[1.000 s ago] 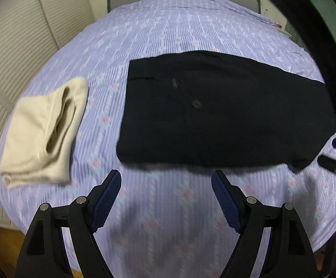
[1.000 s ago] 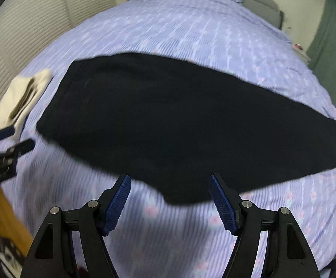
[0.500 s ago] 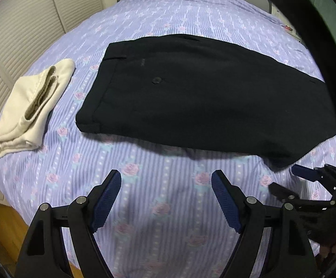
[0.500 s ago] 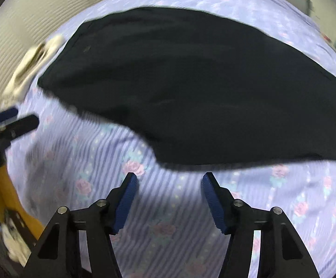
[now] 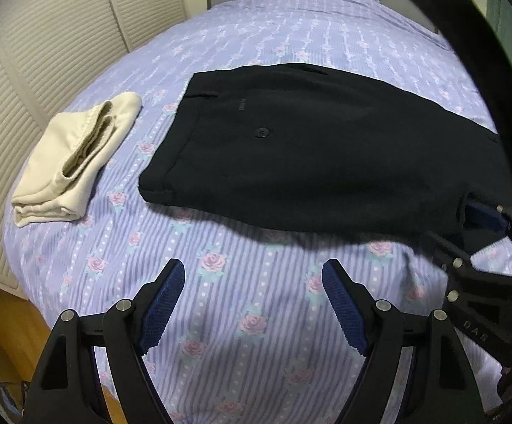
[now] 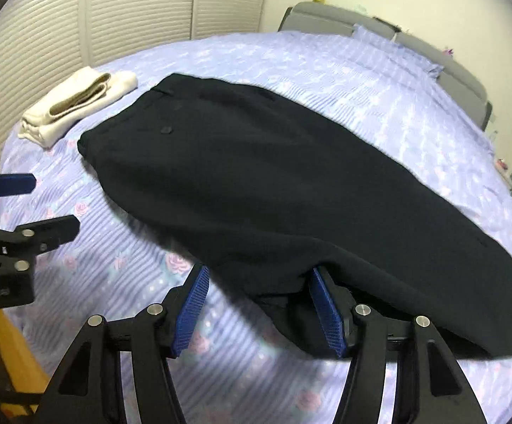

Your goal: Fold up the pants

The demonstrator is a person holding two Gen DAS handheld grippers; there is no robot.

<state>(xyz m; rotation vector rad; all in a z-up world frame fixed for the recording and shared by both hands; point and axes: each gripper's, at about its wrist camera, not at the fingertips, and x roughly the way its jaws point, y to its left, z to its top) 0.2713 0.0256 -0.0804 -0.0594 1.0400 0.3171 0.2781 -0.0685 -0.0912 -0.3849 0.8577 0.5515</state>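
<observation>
Leftmost, a cream bundle (image 5: 75,155) sits beside the pants (image 5: 319,155), flat on the bed (image 5: 241,304). Left gripper (image 5: 254,304) gapes over bare sheet — empty. Right gripper (image 6: 257,309) is spread too, straddling the near edge — push deeper before clenching, catching both layers.

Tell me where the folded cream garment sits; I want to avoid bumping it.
The folded cream garment lies on the floral bedspread near its left edge, just left of the black pants' waistband, apart from them.
</observation>
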